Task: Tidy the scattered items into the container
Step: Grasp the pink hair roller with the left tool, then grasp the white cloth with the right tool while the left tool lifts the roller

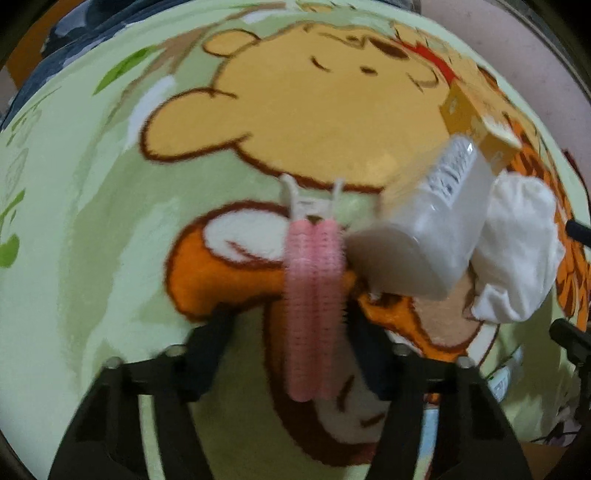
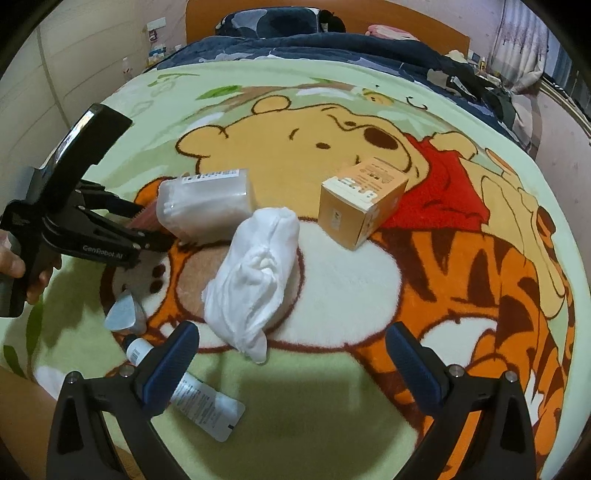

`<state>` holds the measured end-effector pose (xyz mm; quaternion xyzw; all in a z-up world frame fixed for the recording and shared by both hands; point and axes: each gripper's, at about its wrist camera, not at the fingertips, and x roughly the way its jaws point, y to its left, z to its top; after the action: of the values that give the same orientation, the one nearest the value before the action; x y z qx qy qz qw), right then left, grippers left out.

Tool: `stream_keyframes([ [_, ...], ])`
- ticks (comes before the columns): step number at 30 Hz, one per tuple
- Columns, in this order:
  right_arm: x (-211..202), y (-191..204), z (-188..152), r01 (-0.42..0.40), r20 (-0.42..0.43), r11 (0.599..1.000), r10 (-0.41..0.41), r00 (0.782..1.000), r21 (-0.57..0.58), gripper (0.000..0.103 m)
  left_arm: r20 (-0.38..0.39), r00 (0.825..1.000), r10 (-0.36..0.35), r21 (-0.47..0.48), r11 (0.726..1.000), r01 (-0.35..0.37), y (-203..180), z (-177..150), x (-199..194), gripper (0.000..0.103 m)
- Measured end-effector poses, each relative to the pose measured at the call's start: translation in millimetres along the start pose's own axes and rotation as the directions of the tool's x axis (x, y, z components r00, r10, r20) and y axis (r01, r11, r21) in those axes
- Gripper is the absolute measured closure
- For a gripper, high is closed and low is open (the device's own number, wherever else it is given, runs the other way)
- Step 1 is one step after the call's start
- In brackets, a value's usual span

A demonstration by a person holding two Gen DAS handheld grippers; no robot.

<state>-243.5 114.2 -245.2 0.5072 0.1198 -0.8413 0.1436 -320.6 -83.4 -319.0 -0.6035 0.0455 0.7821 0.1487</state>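
One pink hair roller (image 1: 314, 302) is gripped by the left gripper (image 1: 291, 328); right gripper (image 2: 291, 354) open; only right view shows two tubes (image 2: 192, 395)

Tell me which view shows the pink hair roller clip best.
Left wrist view: the pink hair roller clip fills the centre, lying lengthwise between the left gripper's fingers. The right wrist view shows only a sliver behind that gripper's fingertips.

Cartoon blanket (image 2: 295, 424) on bed, orange headboard (image 2: 207, 18).
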Motion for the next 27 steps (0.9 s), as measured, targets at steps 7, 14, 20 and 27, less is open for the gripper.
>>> stream_keyframes([
  [7, 3.1, 3.7, 1.1, -0.009, -0.010, 1.000, 0.009, 1.000, -0.010, 0.000, 0.011, 0.999, 0.042, -0.004, 0.999, -0.042, 2.0, -9.1, -13.2, 0.075],
  [14, 9.8, 9.9, 14.5, -0.018, 0.016, 1.000, 0.018, 1.000, -0.022, 0.000, 0.004, 0.984, 0.180, -0.104, 0.978, -0.178, 37.2, -42.3, -27.3, 0.075],
  [20, 56.3, 16.7, 30.2, 0.003, -0.072, 1.000, -0.004, 0.997, -0.014, 0.000, -0.016, 0.979, 0.202, -0.160, 0.966, -0.202, 55.5, -58.8, -29.2, 0.075],
  [27, 92.4, 7.7, 31.8, 0.009, -0.155, 0.999, -0.003, 0.988, 0.040, 0.000, -0.022, 0.981, 0.195, -0.191, 0.962, -0.196, 53.5, -62.1, -22.5, 0.074],
])
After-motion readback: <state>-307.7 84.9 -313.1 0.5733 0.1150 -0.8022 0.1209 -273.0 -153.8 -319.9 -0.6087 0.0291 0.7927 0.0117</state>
